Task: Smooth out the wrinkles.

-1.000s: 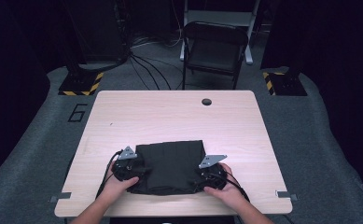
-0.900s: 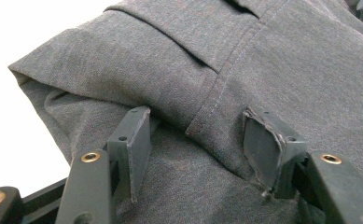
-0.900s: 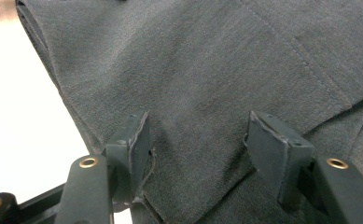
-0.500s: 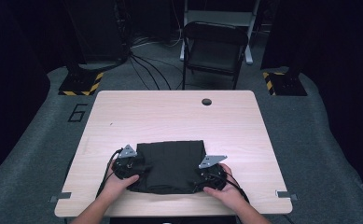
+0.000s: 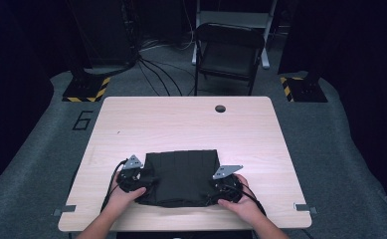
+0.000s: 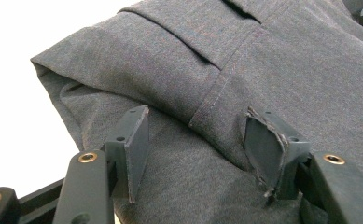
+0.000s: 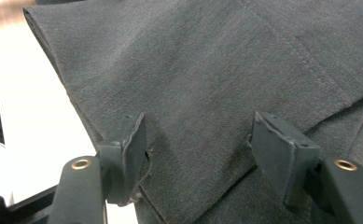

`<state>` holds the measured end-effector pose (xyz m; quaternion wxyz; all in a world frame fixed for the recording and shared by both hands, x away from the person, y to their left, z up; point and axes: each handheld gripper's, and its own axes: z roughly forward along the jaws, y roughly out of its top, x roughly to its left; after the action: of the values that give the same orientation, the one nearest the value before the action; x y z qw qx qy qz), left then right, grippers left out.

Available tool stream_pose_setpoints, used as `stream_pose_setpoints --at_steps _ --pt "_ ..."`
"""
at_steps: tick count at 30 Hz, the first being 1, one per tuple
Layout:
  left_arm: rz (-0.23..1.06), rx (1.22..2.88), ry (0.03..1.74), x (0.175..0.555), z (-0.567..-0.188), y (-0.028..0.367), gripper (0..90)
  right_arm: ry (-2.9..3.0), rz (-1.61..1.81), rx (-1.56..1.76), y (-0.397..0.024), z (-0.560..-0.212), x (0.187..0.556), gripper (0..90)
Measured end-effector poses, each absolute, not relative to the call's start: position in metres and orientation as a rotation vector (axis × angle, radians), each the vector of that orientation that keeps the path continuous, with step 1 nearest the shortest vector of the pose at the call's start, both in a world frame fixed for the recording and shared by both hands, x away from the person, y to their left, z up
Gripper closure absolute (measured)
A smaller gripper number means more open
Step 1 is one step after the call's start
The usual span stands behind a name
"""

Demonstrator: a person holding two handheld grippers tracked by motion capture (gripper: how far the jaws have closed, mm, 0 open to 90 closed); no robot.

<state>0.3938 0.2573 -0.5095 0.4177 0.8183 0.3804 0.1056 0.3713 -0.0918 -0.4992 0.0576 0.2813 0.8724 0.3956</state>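
Observation:
A folded dark grey garment (image 5: 181,177) lies on the wooden table (image 5: 181,124) near its front edge. My left gripper (image 5: 148,181) rests at the garment's left side, held by a hand. In the left gripper view the left gripper (image 6: 198,149) is open, and the stitched cloth (image 6: 263,60) lies between and under the spread jaws without being pinched. My right gripper (image 5: 216,186) sits at the garment's right side. Seen in the right gripper view, this gripper (image 7: 198,154) is open and its jaws have just been opening over the cloth's (image 7: 216,60) edge.
A round hole (image 5: 220,108) is in the table's far side. Behind the table stands a dark folding chair (image 5: 228,50). Two black-and-yellow striped bases (image 5: 86,89) (image 5: 300,87) and cables (image 5: 156,64) lie on the grey floor.

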Motion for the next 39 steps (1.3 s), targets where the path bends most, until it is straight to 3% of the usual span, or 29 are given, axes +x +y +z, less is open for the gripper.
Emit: stream_pose_setpoints --at_steps 22,39 --pt "0.299 2.001 0.986 0.388 -0.493 0.272 41.6 2.586 1.298 0.865 -0.106 -0.478 0.369 33.8" --pt "0.357 1.945 1.066 0.392 -0.487 0.295 41.6 2.417 1.234 1.033 -0.142 -0.475 0.383 33.8"
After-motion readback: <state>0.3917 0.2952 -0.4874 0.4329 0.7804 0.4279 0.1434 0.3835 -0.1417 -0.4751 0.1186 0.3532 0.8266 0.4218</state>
